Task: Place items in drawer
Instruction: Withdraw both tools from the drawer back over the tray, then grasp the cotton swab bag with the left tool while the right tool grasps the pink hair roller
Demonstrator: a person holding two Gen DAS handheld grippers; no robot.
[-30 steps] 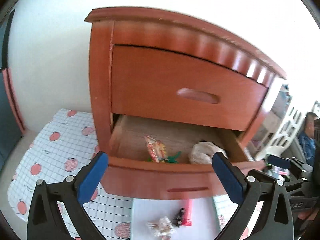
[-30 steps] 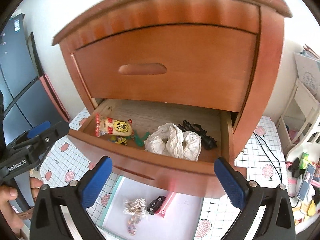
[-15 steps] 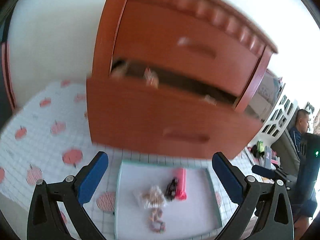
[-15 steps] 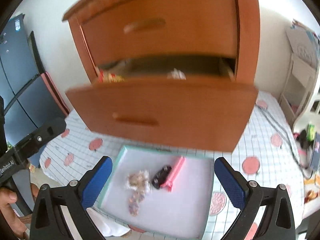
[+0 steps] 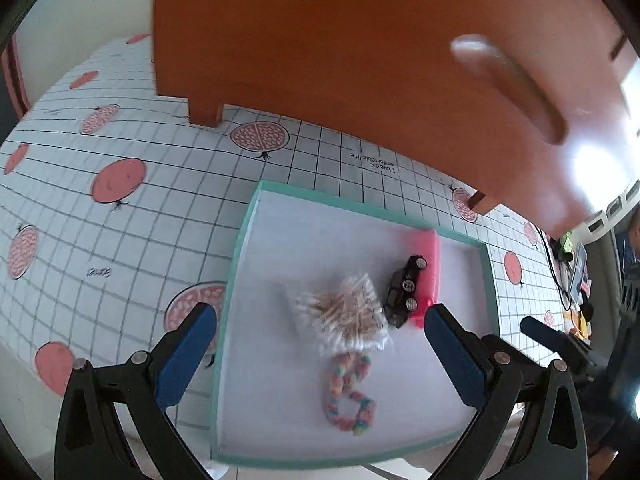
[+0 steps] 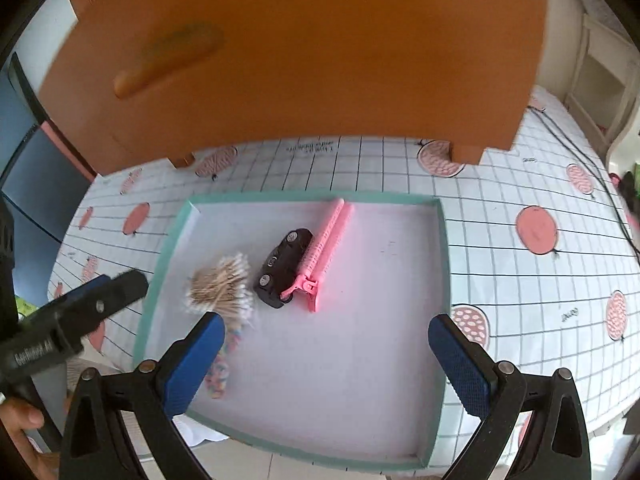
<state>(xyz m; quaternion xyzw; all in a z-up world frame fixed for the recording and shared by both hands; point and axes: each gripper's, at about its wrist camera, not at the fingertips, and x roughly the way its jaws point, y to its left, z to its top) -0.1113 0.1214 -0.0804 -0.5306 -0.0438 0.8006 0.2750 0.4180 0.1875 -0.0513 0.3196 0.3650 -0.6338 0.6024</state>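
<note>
A: What's hard to make out?

B: The drawer front [image 6: 304, 52] fills the top, blurred; its inside is hidden. The candy string [image 5: 349, 394] is half covered by the right claw's finger in the right view.

A: And the items?

B: All in the green-rimmed tray [image 6: 440, 264] on the bench. The pink clip [image 6: 326, 248] runs long from near-left to far-right; the black toy car [image 6: 282, 266] touches it, seemingly parallel. Cotton swabs [image 5: 346, 312] lie just beside.

A: Claws?

B: Left claw [image 5: 318, 356] and right claw [image 6: 324, 364] both gape wide, holding nothing.
</note>
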